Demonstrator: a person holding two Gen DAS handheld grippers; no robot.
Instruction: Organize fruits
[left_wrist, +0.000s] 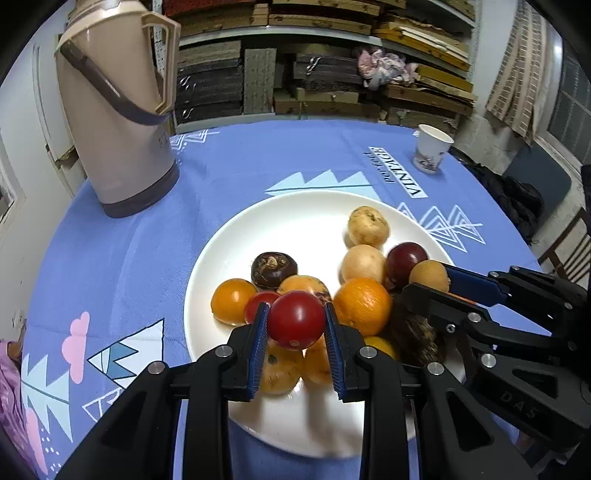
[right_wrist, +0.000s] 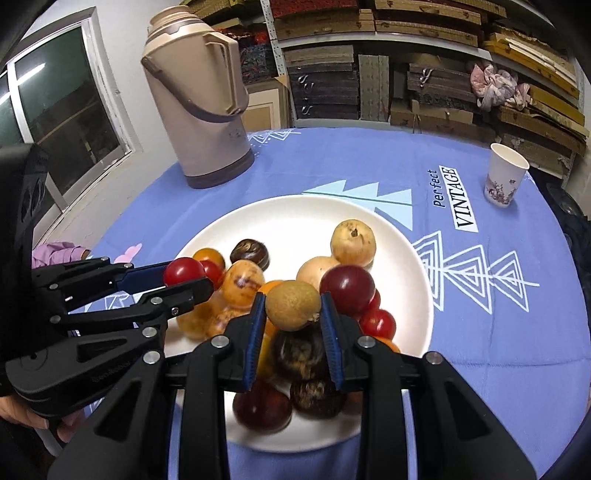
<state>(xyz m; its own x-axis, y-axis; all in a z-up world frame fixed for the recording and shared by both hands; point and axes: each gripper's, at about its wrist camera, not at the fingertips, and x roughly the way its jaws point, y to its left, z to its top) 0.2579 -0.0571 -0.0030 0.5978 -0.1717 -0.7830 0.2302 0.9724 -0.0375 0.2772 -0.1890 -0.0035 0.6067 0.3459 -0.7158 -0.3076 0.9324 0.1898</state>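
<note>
A white plate (left_wrist: 295, 210) (right_wrist: 288, 218) on the blue tablecloth carries several fruits: oranges, red tomatoes, tan longans and dark chestnut-like ones. My left gripper (left_wrist: 295, 325) is shut on a red cherry tomato (left_wrist: 295, 319), held above the near part of the plate; it also shows at the left of the right wrist view, left gripper (right_wrist: 186, 282) with the tomato (right_wrist: 183, 271). My right gripper (right_wrist: 293, 314) is shut on a tan longan (right_wrist: 293, 304) over the fruit pile. In the left wrist view the right gripper (left_wrist: 430, 282) enters from the right with the longan (left_wrist: 428, 275).
A tall beige thermos (left_wrist: 118, 107) (right_wrist: 199, 96) stands at the table's back left. A paper cup (left_wrist: 430, 147) (right_wrist: 504, 175) sits at the back right. Shelves of stacked boards fill the wall behind. A person's hand (right_wrist: 26, 413) shows at the lower left.
</note>
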